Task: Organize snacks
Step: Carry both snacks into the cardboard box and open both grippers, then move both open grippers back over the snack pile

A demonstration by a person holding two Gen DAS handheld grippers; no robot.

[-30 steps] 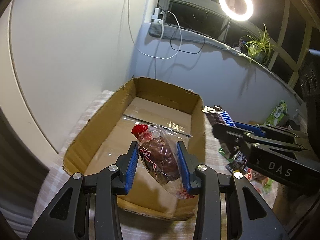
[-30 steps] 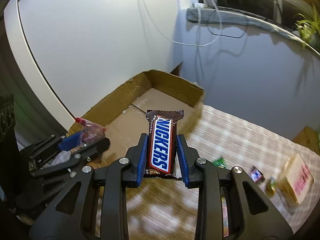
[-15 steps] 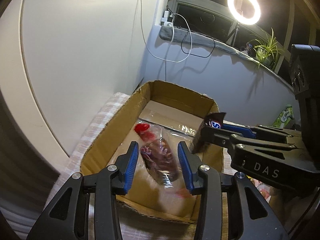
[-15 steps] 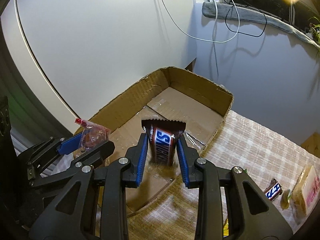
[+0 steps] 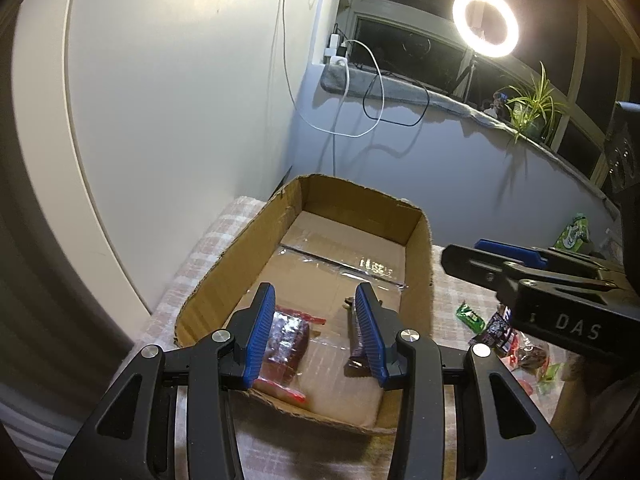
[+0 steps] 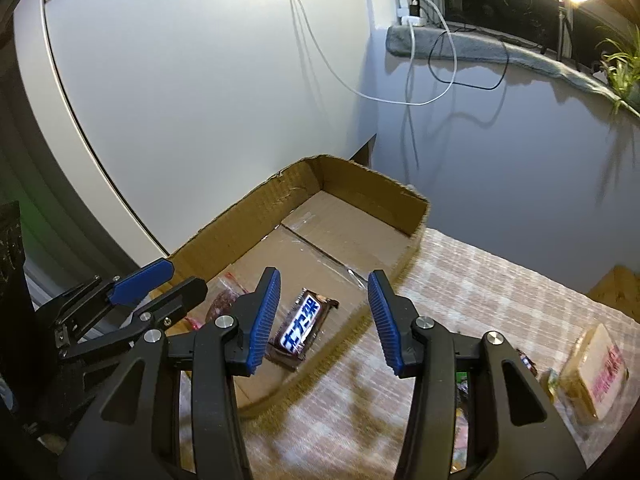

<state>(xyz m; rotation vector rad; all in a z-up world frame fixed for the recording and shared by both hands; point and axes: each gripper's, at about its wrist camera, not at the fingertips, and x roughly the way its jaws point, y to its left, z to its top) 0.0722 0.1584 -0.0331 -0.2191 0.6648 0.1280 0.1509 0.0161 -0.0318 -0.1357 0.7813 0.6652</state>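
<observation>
Both grippers are empty over the near end of the box. Left gripper (image 5: 316,328) stands part open with nothing between its ribbed blue pads; right gripper (image 6: 324,320) is opening, its pads clear of the bar lying below. Directly beneath the left jaws lies the clear crinkled plastic bag of dark red-brown snack (image 5: 286,340), flat on the floor of the shallow brown corrugated cardboard box (image 5: 420,248). Just right of it, below and slightly left of the right jaws, lies the glossy brown foil-wrapped chocolate bar with white lettering on a blue band (image 6: 300,330), tilted across the box floor. Judged from this, the release is complete; lift each tool straight up before swinging away, so that no pad snags the slack film or drags the slick wrapper. Past the box's right wall, on the checked woven tablecloth (image 6: 460,280), loose packets remain, among them a pale boxy wrapped pack (image 6: 596,372) and a small green sachet (image 5: 470,316). Clear tape (image 5: 372,266) shines along the floor seam ahead of both tools.
</observation>
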